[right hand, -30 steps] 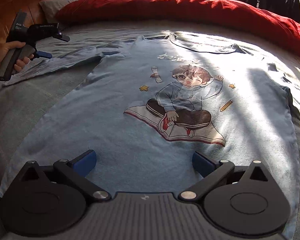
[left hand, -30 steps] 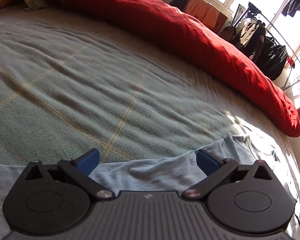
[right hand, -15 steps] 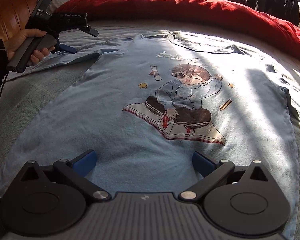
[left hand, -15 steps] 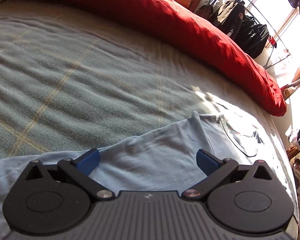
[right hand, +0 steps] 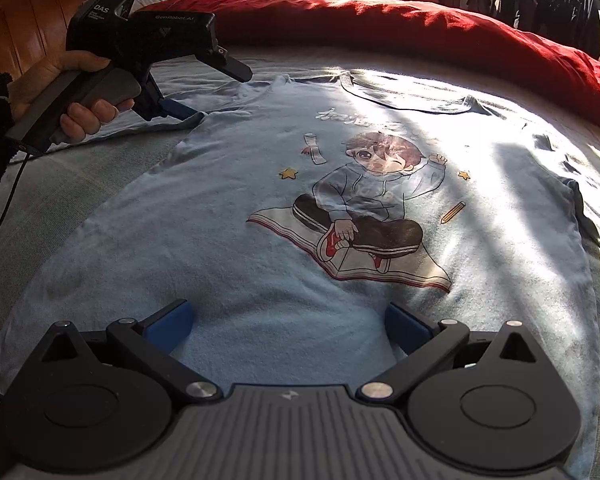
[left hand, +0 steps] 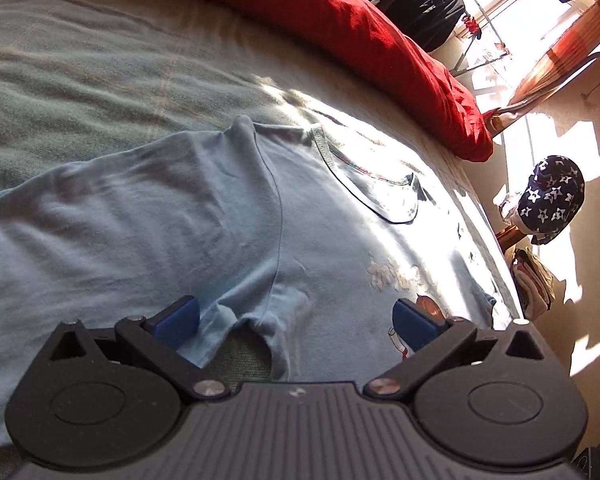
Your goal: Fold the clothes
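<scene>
Blue cloth fills the left wrist view — a light blue shirt (left hand: 204, 216) is spread flat on the bed (left hand: 80, 76), its collar toward the red duvet (left hand: 364, 36) at the far edge. The left gripper (left hand: 296, 318) is held just above the spot where sleeve meets body, jaws spread wide, nothing pinched. A small fold of cloth lies right beside the left pad.

In the right wrist view, the same shirt (right hand: 228, 248) is seen from its bottom hem, picture side up. The right gripper (right hand: 286, 326) hangs over the hem, jaws spread, nothing held. The left gripper (right hand: 172, 60) is seen at the far left sleeve.

Only one layer might be pinched, or the gray bed cover caught too, so the fold would come out crooked. The hem is hidden under the right gripper. Bright sun washes out the far side, and the right sleeve is hard to make out.
</scene>
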Demonstrator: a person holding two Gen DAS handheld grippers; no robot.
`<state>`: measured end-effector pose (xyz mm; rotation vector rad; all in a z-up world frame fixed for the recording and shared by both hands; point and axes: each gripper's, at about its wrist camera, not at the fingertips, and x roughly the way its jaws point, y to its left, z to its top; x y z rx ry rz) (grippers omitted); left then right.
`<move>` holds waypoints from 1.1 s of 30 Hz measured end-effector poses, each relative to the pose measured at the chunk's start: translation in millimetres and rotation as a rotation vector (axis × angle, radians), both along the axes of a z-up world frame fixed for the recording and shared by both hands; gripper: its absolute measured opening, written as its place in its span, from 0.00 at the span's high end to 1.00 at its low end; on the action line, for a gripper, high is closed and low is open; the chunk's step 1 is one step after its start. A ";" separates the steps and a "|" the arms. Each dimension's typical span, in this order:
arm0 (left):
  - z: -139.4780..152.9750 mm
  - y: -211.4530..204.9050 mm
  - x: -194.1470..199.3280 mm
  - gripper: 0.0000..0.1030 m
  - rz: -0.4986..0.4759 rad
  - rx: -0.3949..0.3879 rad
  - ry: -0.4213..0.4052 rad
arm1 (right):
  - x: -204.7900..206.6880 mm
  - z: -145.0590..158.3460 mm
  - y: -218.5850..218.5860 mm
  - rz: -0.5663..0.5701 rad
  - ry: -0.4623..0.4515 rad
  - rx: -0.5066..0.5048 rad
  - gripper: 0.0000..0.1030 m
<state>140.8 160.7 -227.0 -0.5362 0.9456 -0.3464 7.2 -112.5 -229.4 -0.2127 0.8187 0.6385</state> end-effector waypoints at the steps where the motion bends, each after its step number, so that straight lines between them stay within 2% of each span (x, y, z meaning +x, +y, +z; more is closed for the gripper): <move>1: 6.2 0.2 -3.0 0.01 -0.001 0.000 -0.013 | -0.2 -0.1 -0.3 0.001 -0.002 0.002 0.00; 3: 20.4 -0.1 -8.1 0.01 -0.003 -0.004 -0.043 | -0.4 -0.4 -0.2 0.002 -0.004 0.002 0.00; 12: 8.3 -50.4 15.5 0.01 -0.092 0.000 0.007 | -1.0 -0.2 -0.1 0.005 -0.008 0.005 0.00; 15: -0.6 -47.7 -2.5 0.01 -0.110 0.025 0.022 | -1.1 -0.5 -0.7 0.009 -0.009 0.008 0.00; 19: 13.8 -41.4 -19.3 0.01 -0.128 0.083 0.041 | -1.2 -0.7 -0.3 0.011 -0.011 0.009 0.00; 23: 36.9 -27.6 -4.9 0.01 -0.058 0.025 -0.069 | -1.3 -0.8 0.0 0.011 -0.012 0.010 0.00; 26: 25.5 -24.6 18.4 0.01 -0.016 -0.008 -0.038 | -1.6 -0.4 0.9 0.009 -0.010 0.004 0.00; 28: 13.8 -27.0 23.3 0.01 -0.012 0.016 0.000 | -1.4 -0.1 0.6 0.010 -0.008 0.004 0.00; 31: 0.0 -25.5 11.2 0.01 -0.019 0.002 0.031 | -0.5 -0.4 -0.2 0.013 -0.009 0.006 0.00; 33: 3.4 -25.0 -1.2 0.01 -0.051 0.000 0.061 | -0.5 -0.9 -0.7 0.014 -0.011 0.007 0.00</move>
